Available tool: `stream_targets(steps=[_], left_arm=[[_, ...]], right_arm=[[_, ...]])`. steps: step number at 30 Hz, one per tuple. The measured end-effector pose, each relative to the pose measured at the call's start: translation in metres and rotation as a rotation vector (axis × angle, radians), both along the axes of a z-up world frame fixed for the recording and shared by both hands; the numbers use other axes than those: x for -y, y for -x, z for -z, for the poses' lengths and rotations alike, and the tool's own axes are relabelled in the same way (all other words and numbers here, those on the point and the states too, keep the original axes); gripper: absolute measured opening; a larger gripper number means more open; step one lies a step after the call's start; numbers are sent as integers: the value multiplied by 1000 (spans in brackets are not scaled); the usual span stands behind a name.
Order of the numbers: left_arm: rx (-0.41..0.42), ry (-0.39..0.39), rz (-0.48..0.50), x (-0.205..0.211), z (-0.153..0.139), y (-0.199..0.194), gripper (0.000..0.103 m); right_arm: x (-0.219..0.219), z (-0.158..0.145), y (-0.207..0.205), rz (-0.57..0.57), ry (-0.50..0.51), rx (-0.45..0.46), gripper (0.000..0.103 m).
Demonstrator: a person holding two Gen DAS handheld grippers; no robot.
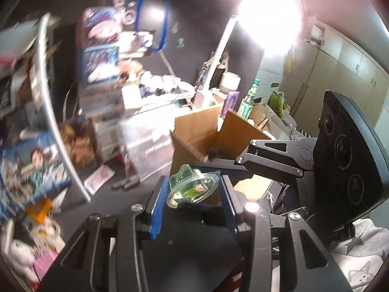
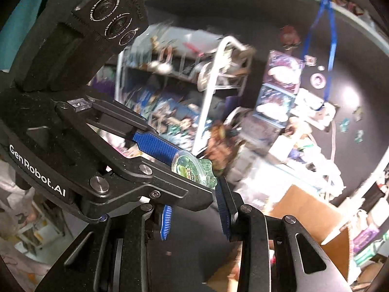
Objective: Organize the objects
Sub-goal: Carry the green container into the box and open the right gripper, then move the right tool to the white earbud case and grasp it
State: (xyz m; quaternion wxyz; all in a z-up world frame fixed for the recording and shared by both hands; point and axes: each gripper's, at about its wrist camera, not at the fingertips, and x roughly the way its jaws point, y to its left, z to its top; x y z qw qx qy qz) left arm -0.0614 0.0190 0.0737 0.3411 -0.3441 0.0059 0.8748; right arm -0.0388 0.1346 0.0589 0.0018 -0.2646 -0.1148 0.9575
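Note:
A small clear plastic cup with a green label (image 1: 193,188) sits between the blue pads of my left gripper (image 1: 194,189), which is shut on it. The same cup (image 2: 192,170) shows in the right wrist view, held at the tips of the left gripper's fingers (image 2: 155,148). My right gripper (image 2: 194,209) is open just below the cup and crosses the left one; its body (image 1: 279,155) shows at the right of the left wrist view. An open cardboard box (image 1: 214,133) stands just beyond the cup.
A white wire shelf rack (image 2: 209,92) holds colourful boxed toys. Stacked boxes (image 1: 102,56) and figures crowd the black floor. A blue strap (image 1: 155,12) hangs down. Bottles (image 1: 248,102) and bags stand behind the cardboard box. Cupboards (image 1: 340,73) line the right wall.

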Motion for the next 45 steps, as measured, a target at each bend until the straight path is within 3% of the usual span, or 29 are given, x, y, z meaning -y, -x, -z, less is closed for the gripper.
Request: stream_targets(steps=[6, 14, 21, 23, 25, 31, 37, 41, 45], left_arm=[[38, 14, 55, -45, -8, 38, 39], [150, 64, 114, -109, 10, 87, 39], [190, 108, 117, -127, 23, 102, 39], [183, 113, 108, -125, 22, 101, 45], [159, 103, 107, -118, 15, 96, 60], [41, 106, 52, -78, -8, 67, 78], [-30, 98, -49, -16, -9, 32, 81], [-24, 83, -126, 29, 11, 14, 83], [5, 70, -204, 66, 38, 3, 85]], right_arm=[[-48, -11, -7, 80, 50, 16, 28], [-121, 4, -12, 200, 173, 120, 28], [-140, 18, -8, 243, 193, 223, 29], [-139, 21, -7, 253, 173, 250, 33], [-136, 23, -8, 259, 156, 255, 39], [-106, 4, -19, 200, 150, 138, 40], [-33, 1, -10, -17, 158, 81, 40], [8, 20, 8, -142, 205, 124, 43], [28, 51, 34, -181, 253, 190, 55]])
